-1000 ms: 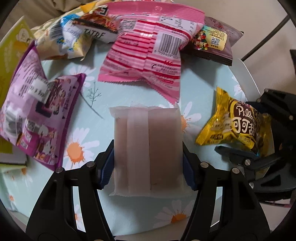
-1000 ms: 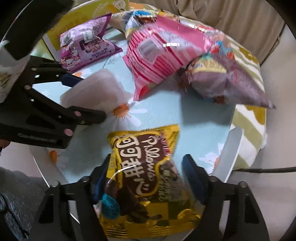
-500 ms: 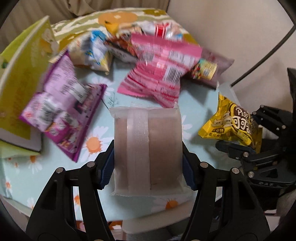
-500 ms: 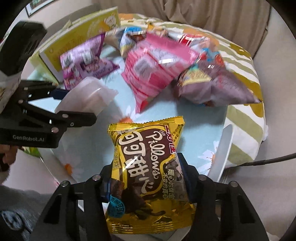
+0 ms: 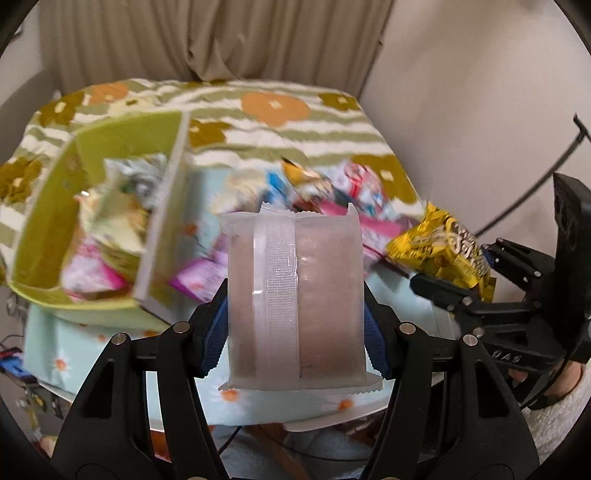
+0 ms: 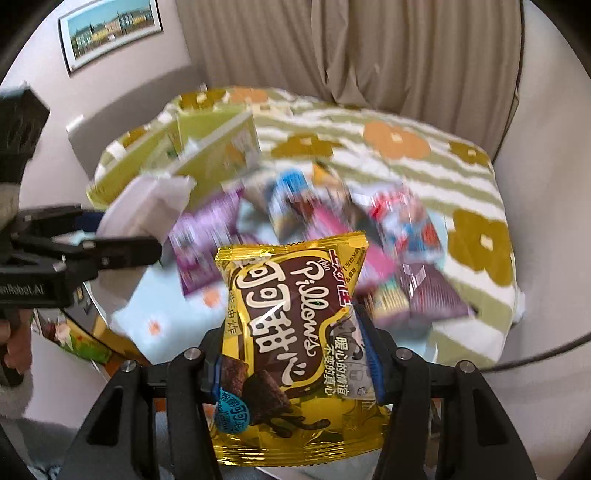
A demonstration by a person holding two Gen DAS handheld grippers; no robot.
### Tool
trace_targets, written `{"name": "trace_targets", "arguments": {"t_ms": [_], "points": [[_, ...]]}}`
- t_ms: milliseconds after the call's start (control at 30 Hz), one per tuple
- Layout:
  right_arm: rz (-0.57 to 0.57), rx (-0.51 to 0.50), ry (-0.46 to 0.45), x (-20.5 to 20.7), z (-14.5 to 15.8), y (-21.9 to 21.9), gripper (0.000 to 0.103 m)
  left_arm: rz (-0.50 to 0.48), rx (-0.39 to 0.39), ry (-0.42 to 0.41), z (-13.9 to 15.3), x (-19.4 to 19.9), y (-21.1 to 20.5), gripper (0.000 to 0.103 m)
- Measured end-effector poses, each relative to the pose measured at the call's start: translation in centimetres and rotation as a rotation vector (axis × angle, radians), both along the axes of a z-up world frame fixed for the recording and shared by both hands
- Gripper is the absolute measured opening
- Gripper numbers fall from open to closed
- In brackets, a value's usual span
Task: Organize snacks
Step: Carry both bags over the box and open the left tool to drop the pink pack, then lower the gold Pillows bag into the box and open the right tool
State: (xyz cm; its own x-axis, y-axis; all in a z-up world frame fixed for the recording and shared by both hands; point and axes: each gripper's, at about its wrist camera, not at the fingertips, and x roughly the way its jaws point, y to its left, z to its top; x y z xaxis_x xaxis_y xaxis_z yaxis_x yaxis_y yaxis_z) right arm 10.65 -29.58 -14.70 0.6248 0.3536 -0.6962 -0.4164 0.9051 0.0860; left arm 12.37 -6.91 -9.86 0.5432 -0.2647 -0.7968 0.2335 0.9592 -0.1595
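A beige curtain hangs along the far wall, with a framed picture of buildings on the wall to its left. Below the curtain lies a bedspread striped green and white, with orange and mustard flowers. Nearer, a pale blue tablecloth with small daisies covers the table. A black cable runs at the right.

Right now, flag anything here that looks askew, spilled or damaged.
Nothing looks damaged or spilled. The left gripper holds a translucent pinkish packet squarely; the right gripper holds the yellow Pillows bag. The only mess is the loose snack heap on the table beside the green box, blurred here.
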Motion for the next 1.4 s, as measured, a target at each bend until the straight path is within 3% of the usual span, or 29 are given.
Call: {"name": "trace_targets", "arguments": {"t_ms": [233,433,600,733,967,1067,1133,1400], "points": [[0.030,0.090,-0.062,2.5,5.0,6.7,0.053,0.068,-0.007,-0.028,2.0,2.8,7.5,0.059],[0.033,0.144,-0.047,5.9,6.7,12.9,0.053,0.122,0.002,-0.017,2.1,6.1,15.0,0.059],[0.016,0.169,-0.008,9.2,7.3,18.4,0.053,0.163,0.041,0.020,0.2,9.7,20.7,0.059],[-0.005,0.182,-0.021,10.6,7.2,21.6,0.053,0.160,0.119,0.056,-2.5,12.4,23.4,0.059],[-0.074,0.169,0.038,12.5,6.0,24.8,0.053,0.083,0.147,0.134,-6.3,14.5,23.4,0.060],[-0.090,0.145,0.062,13.0,5.5,25.1,0.053,0.078,0.136,0.138,-6.7,14.2,23.1,0.068],[-0.102,0.149,0.078,13.2,5.3,25.1,0.053,0.088,0.156,0.145,-6.8,14.1,22.8,0.103],[-0.054,0.147,0.086,13.7,6.0,25.0,0.053,0.150,0.154,0.136,-5.8,12.2,23.0,0.103]]}}
